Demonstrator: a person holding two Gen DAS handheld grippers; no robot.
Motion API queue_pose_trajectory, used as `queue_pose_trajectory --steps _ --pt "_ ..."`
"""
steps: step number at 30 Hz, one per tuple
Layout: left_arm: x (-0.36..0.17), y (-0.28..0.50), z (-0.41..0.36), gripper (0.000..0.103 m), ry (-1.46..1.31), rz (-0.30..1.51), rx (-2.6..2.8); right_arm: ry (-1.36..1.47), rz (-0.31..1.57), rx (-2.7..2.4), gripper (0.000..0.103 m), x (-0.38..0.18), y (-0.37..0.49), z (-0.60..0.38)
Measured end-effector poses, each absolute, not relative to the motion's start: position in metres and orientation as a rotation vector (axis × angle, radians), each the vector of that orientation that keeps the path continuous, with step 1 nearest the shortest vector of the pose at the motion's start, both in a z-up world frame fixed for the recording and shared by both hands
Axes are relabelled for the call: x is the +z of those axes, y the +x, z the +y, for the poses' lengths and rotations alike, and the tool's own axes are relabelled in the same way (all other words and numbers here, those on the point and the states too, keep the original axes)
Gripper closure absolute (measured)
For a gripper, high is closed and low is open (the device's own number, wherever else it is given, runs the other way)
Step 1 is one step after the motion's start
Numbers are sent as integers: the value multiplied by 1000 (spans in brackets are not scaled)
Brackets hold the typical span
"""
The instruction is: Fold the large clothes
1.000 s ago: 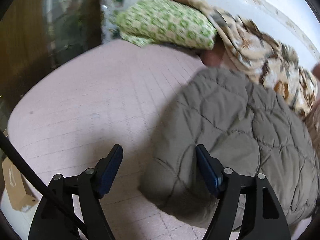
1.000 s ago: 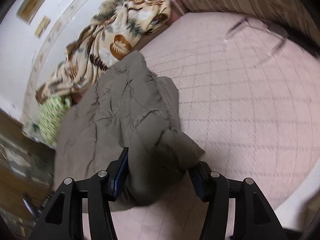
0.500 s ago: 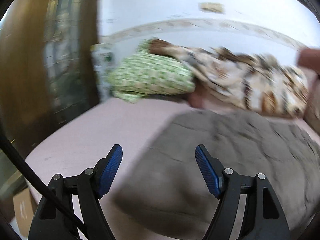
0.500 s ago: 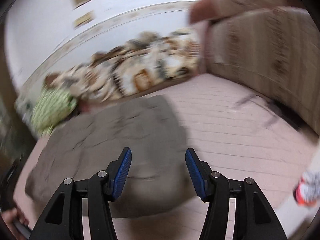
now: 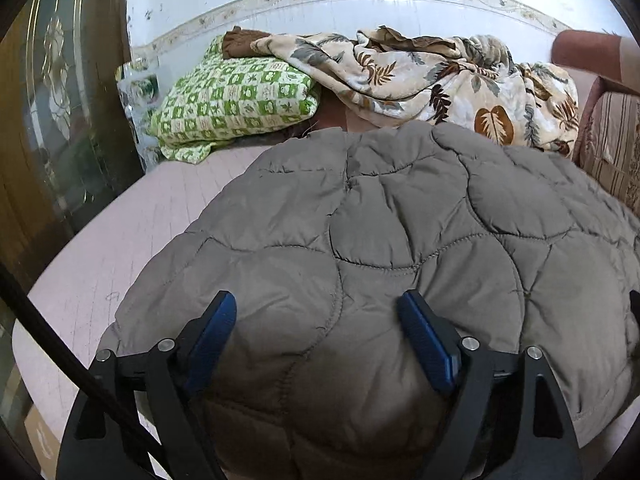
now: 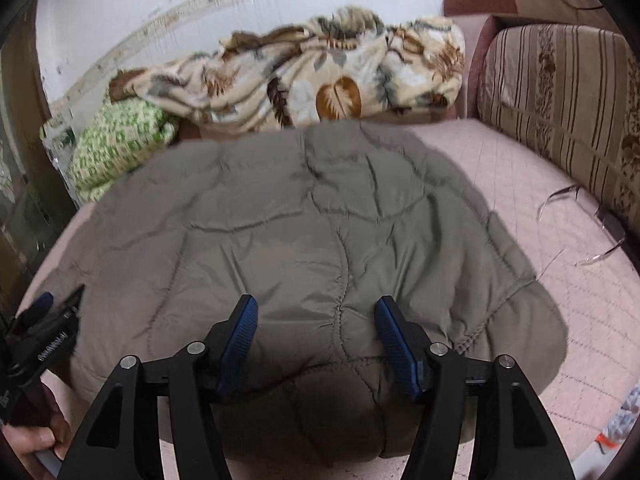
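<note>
The left tool (image 5: 316,336) sits at the near edge of the jacket (image 5: 400,240), toward its left end. Its blue pads stand wide apart with quilted cloth bulging up between them; it has hold of nothing as far as the view shows, and whether the pads press the fabric I cannot tell. The jacket lies straight ahead of it, spread flat on the pink bed (image 5: 120,240), running away toward the far wall.

The jacket's long axis looks to run left to right across the bed, though the fisheye bends this, so the coming fold probably means lifting the near edge and carrying it far, over the body. Both tools are at that near edge, side by side, neither clearly nearer.

The right tool (image 6: 318,332) is at the same near edge, toward the right end. Its pads are also well apart, straddling a ridge of the jacket (image 6: 320,220) without a clear grip. The left tool (image 6: 52,320) shows at the left edge of this view, with white lettering on its black body too blurred to read.

At the far side, a green checked pillow (image 5: 236,96) lies left and a leaf-print blanket (image 5: 420,76) right; a striped cushion (image 6: 560,100) stands far right. No brand or label is legible on the jacket.
</note>
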State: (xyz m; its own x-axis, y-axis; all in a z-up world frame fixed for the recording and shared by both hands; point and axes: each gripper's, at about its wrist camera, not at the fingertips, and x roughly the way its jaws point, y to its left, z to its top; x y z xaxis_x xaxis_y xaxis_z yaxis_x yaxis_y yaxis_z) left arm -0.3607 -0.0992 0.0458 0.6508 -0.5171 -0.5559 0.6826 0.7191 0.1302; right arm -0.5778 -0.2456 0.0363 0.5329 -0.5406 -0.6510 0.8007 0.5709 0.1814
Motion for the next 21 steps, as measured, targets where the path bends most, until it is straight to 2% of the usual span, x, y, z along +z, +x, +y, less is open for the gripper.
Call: queue_pose_trajectory --steps 21 --pt "44 -359 -100 19 355 509 -706 394 625 -871 32 21 -566 -242"
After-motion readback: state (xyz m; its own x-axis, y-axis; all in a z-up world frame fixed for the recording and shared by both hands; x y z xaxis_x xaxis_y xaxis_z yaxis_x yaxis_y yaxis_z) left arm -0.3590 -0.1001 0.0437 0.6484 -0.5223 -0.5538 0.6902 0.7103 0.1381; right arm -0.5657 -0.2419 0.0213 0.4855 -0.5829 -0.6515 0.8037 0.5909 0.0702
